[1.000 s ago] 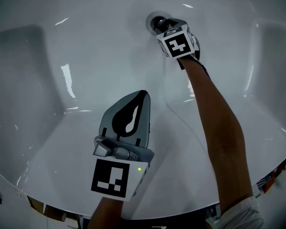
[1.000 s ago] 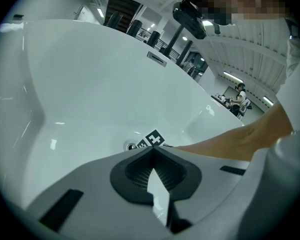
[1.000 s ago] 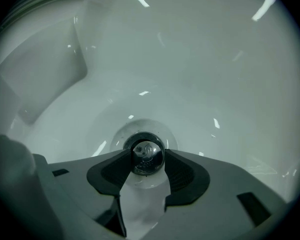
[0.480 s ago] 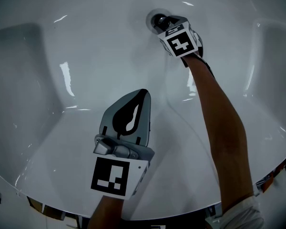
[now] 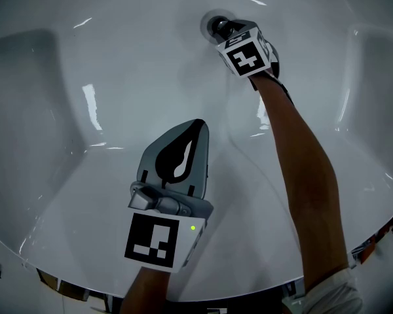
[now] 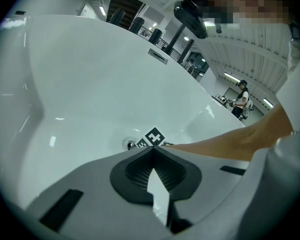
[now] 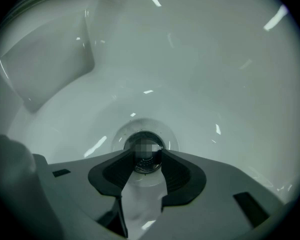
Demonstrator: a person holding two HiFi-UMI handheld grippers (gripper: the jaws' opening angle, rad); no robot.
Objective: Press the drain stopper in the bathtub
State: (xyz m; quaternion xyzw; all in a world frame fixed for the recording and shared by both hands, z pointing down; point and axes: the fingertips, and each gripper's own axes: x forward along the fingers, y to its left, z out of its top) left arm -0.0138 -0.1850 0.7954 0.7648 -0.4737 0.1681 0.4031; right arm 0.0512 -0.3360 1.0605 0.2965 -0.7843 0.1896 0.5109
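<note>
right gripper [image 5: 224,29] has rolled slightly about its own line since the earlier frame. its black-and-white marker cube [image 5: 247,56] sits a touch higher in the head view. its jaws have just been closing a little. left gripper [image 5: 198,127]: no change in place.

round chrome drain stopper [image 7: 146,165] sits in a shallow recess in the floor of the glossy white bathtub [image 5: 105,77], at the far end in the head view.

right gripper view: jaws spread, dark ribbed pads [image 7: 182,171] flanking the stopper on both sides, stopper between the tips. cannot tell whether the pads touch its rim.

head view: gripper body and cube cover most of the stopper; only a dark part shows at the left.

left gripper is over mid-tub, well apart from the drain. jaws pressed together at the tips, nothing between them. contact with the tub floor not discernible.

left gripper view: stopper tiny, partly behind the cube.

bare forearm [image 5: 301,156] runs from lower right up to the right gripper; the hand is hidden behind the cube. near tub rim cut off at the frame bottom.
</note>
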